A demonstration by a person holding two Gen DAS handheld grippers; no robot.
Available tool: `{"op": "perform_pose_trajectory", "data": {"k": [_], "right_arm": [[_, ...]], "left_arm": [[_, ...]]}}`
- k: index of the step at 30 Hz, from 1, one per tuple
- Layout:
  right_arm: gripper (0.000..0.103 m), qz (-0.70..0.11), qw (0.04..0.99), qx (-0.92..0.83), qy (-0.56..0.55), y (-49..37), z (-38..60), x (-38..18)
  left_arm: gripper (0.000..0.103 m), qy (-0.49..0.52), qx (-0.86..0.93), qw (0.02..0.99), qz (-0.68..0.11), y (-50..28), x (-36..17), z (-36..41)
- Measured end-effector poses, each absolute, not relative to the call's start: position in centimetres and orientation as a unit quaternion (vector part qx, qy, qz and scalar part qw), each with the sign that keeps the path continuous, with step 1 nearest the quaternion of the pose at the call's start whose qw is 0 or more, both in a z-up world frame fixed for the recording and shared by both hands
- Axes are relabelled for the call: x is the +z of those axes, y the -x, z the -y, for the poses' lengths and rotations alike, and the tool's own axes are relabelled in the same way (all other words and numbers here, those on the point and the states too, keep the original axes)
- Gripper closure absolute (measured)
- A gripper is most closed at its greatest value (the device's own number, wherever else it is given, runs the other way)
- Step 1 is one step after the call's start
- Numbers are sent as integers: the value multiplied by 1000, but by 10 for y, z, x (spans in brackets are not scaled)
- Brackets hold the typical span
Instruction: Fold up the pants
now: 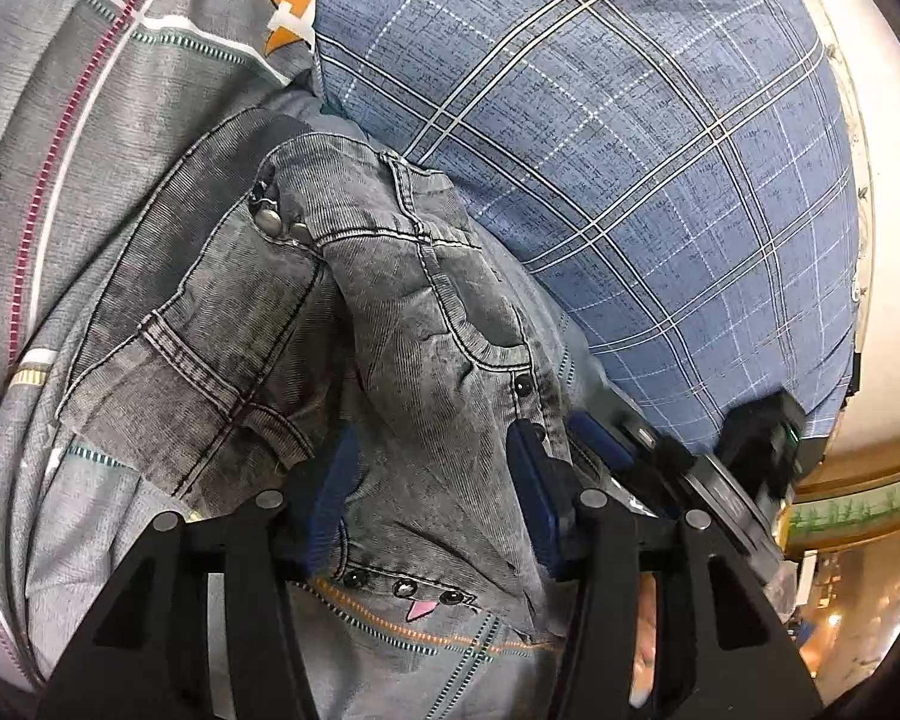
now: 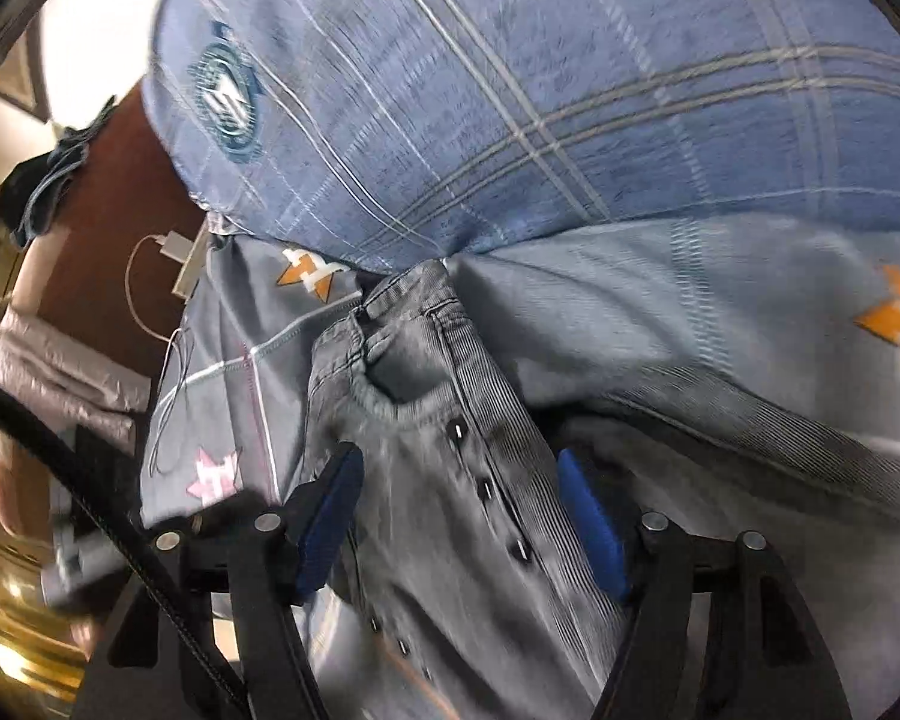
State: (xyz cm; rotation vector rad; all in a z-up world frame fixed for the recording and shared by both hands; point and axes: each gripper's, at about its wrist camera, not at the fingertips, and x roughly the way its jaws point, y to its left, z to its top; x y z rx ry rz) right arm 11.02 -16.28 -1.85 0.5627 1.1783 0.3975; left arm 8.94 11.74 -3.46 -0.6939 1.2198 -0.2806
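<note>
Both grippers wide apart, grey pants bunched between the blue pads.
Left gripper [image 1: 438, 498] straddles pants [image 1: 342, 324] at lower centre, nothing clamped; right gripper [image 2: 468, 516] likewise over pants [image 2: 450, 480], frame blurred; pants lie on grey star-print sheet [image 1: 90, 120]; blue plaid pillow [image 1: 630, 150] fills upper right; white cable [image 2: 150, 276] at left.

We see a grey bedsheet [image 1: 90, 120] printed with orange and pink stars, thin stripes crossing it. On it lies a blue plaid pillow [image 1: 630, 150], its round crest badge [image 2: 225, 99] near one corner. Off the bed's edge, a brown surface [image 2: 114, 192] carries a white charger [image 2: 174, 246] with its cable [image 2: 135, 294] looping toward the sheet. Beside that sits a folded pale cloth [image 2: 60, 372], and a blue-grey garment [image 2: 60, 180] is heaped at the far end.
</note>
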Motion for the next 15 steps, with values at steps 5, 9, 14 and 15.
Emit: {"op": "perform_pose_trajectory", "data": {"k": [5,9,14,15], "right_arm": [[89,-576,771,156,-224,-122,143,-36],[91,-524,812,183,-180,-82,120,5],[93,-484,824,244,-166,-26,95,21],[93,-479,822,262,-163,-16,93,19]], "left_arm": [[53,336,-132,746,-560,-94,-37,-128],[53,332,-136,760,-542,-92,-20,-129],[36,323,-147,777,-520,-92,-9,-123],[36,318,-148,778,-521,-94,-9,-120]]}}
